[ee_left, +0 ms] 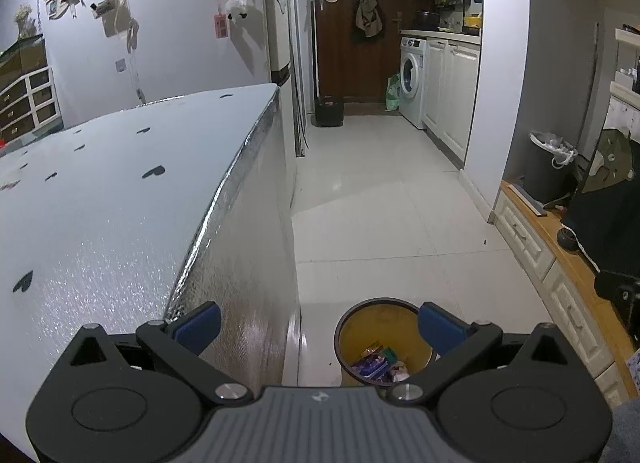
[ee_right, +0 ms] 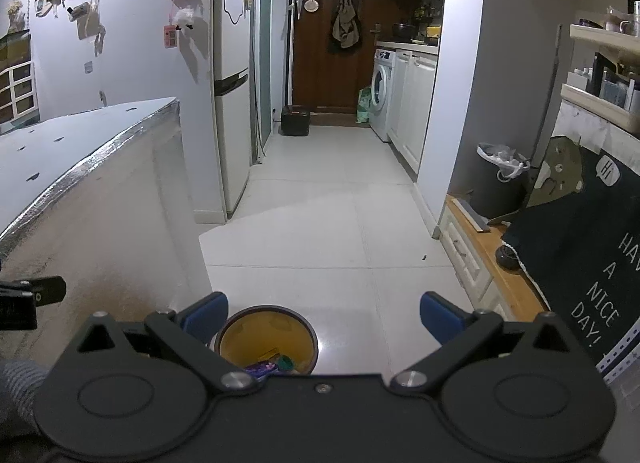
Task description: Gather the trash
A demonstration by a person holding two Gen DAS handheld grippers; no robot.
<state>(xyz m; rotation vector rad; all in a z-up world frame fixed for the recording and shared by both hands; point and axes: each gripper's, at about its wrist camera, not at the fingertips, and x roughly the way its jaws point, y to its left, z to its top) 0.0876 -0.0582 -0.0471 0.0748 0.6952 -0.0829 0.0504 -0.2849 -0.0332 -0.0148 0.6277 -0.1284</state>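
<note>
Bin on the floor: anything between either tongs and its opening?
Nothing visible. The bin stands open, no lid, wrappers inside. Left tongs and right tongs are both open and empty above it; the table is off to the left.

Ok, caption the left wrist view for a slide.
Open left hand-held gripper above a yellow-lined trash bin holding wrappers, beside a foil-covered table.

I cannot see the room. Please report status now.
Left tongs open, empty. Right tongs open, empty. Yellow bin on floor below, wrappers inside. Floor path clear.
</note>
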